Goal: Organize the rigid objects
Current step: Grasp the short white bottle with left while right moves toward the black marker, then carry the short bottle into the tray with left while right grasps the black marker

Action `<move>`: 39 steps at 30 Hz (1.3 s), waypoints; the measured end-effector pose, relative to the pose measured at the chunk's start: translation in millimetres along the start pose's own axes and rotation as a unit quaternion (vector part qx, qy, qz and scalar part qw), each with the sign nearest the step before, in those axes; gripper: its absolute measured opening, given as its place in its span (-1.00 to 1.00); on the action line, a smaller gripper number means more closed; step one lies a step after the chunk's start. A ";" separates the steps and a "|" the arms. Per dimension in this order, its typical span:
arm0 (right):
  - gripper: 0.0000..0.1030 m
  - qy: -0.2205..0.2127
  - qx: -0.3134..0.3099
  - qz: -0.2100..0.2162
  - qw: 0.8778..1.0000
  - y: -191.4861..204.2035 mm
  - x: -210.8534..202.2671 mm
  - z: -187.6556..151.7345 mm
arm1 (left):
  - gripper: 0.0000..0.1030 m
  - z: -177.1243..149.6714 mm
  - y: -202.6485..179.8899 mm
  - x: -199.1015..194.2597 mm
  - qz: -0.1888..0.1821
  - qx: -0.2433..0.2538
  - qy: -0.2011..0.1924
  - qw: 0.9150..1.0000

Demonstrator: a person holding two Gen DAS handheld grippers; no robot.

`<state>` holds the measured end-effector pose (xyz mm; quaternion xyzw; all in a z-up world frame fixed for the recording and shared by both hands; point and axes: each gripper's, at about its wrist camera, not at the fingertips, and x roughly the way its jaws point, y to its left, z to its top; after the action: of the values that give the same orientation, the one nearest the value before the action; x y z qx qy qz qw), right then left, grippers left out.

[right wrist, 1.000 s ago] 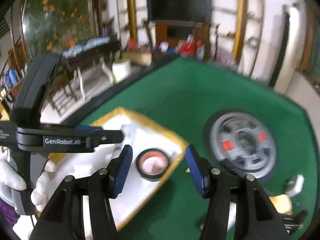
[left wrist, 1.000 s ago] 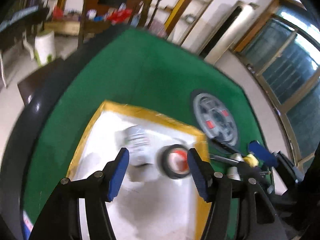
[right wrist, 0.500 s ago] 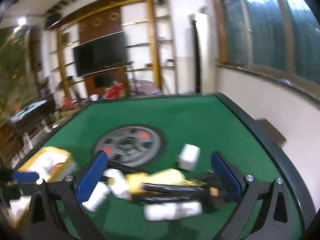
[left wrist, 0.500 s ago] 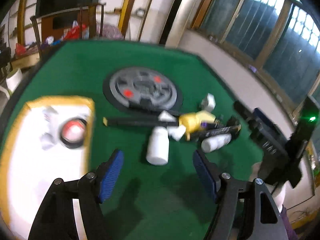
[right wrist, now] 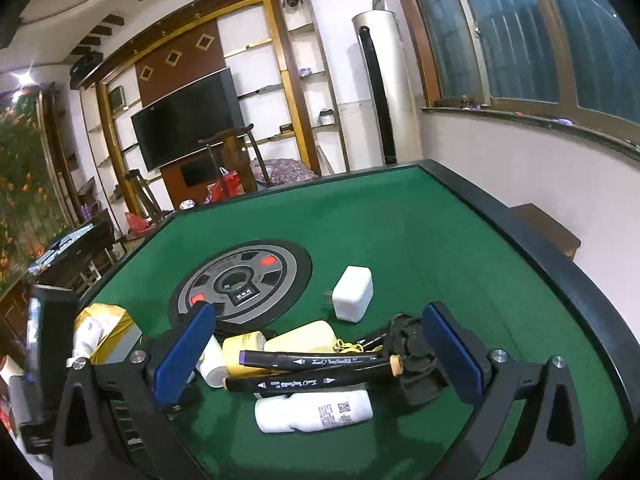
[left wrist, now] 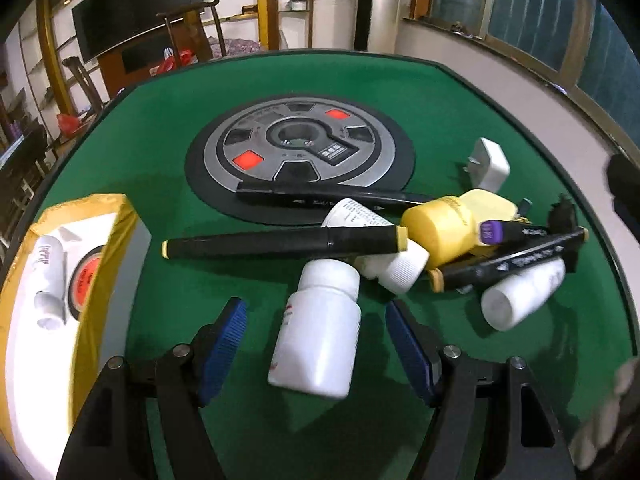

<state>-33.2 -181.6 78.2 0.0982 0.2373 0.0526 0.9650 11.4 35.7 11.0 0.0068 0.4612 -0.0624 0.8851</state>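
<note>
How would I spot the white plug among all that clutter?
Start at the round grey and black disc on the green felt table. Just right of it lies the white cube-shaped charger plug, apart from the pile, the only boxy white piece with metal prongs.

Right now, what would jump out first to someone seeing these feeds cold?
The heap of markers, white bottles and a yellow bottle on the green table, just right of the round grey centre disc. Next, the white bottle lying between the open left claw, and the yellow-rimmed box at left.
</note>
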 end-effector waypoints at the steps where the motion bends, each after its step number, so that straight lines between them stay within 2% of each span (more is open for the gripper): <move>1: 1.00 -0.002 -0.001 -0.001 1.000 1.1 -0.5 0.1 | 0.46 -0.1 0.1 3.8 0.000 -0.003 0.002 1.000; 3: 1.00 -0.002 -0.001 -0.002 1.000 0.4 0.0 0.4 | 0.46 -2.0 -0.6 3.9 0.006 0.003 -0.005 1.000; 5: 1.00 0.001 0.001 -0.003 1.000 -0.4 1.7 0.3 | 0.23 -3.0 -2.1 3.5 0.008 0.012 -0.010 1.000; 6: 1.00 0.003 0.002 -0.006 1.000 -1.5 2.8 -0.4 | -0.24 -2.7 -2.1 2.0 0.005 0.014 -0.013 1.000; 13: 1.00 0.014 -0.002 -0.025 1.000 -5.3 13.1 -5.6 | -0.23 -10.8 15.6 -24.0 -0.061 -0.035 -0.014 0.997; 18: 1.00 0.028 -0.003 -0.022 0.999 -5.6 19.6 -8.4 | -0.23 -29.8 33.9 -74.5 -0.129 -0.070 -0.033 0.989; 22: 1.00 0.051 -0.009 0.011 0.999 8.9 20.1 -7.6 | -0.23 -47.1 58.3 -116.0 -0.179 -0.095 -0.056 0.978; 24: 1.00 0.071 -0.046 0.044 0.995 34.4 19.4 -4.5 | -0.23 -56.3 73.2 -134.8 -0.190 -0.104 -0.067 0.974; 28: 1.00 0.133 -0.160 0.114 0.971 106.0 34.7 -3.0 | -0.23 -69.3 104.0 -153.8 -0.199 -0.130 -0.082 0.968; 31: 1.00 0.184 -0.230 0.132 0.946 153.9 65.8 -12.4 | -0.23 -78.6 130.3 -163.0 -0.192 -0.154 -0.092 0.965; 33: 0.85 0.202 -0.253 0.127 0.937 170.0 83.7 -20.1 | -0.23 -83.3 143.5 -166.1 -0.184 -0.162 -0.096 0.965; 35: 0.49 0.234 -0.261 0.133 0.927 181.9 103.7 -28.7 | -0.23 -89.5 157.0 -167.3 -0.170 -0.168 -0.101 0.966; 39: 0.41 0.273 -0.274 0.125 0.914 196.1 131.0 -43.7 | -0.23 -98.8 180.4 -165.0 -0.156 -0.183 -0.102 0.965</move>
<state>51.0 36.3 23.6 -0.1594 0.4533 0.2604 0.8374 -141.6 238.8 80.9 -0.2339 0.3672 -0.1145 0.8929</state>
